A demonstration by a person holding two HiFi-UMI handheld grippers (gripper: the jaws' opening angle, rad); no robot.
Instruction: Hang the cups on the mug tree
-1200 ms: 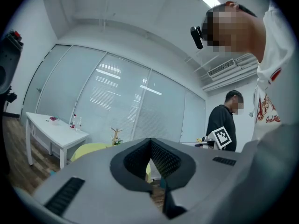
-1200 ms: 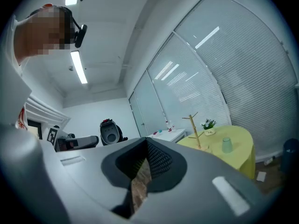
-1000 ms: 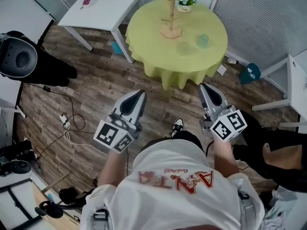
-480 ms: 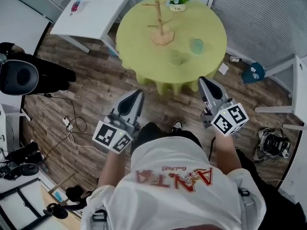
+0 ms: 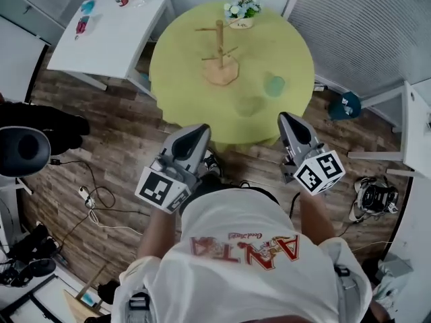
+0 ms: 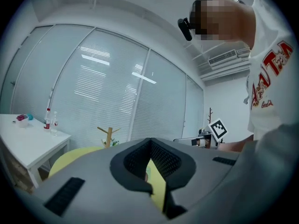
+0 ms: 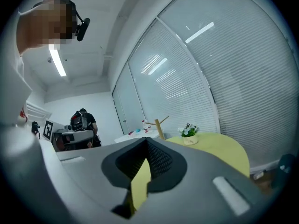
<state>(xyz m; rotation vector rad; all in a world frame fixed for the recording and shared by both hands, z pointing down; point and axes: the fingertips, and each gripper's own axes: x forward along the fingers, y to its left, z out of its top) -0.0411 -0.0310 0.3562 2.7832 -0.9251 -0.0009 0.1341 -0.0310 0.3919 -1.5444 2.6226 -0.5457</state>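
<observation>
- The white side table (image 5: pixel 108 39) stands at the far left, just beside the round yellow surface (image 5: pixel 175 79).
- The left gripper (image 5: pixel 194 137) has its jaws pressed together with nothing between them. Its tip now sits at the near rim of the yellow surface, which lay well ahead a second ago, so the person has walked up to it.
- The mug tree (image 5: pixel 219 52) stands upright past the middle of the surface, its pegs bare, with a small flower pot (image 5: pixel 241 12) behind it.
- A pale see-through cup (image 5: pixel 248 105) and a green cup (image 5: pixel 274 85) stand on the surface to the right of the tree, apart from it. Neither is hung yet.
- The right gripper (image 5: pixel 291 123) is likewise closed and empty. It has come level with the rim, near both cups.
- The approach looks finished and no grasp has begun. A gripper must spread its jaws before it can take a cup, and the right one seems better placed.
</observation>
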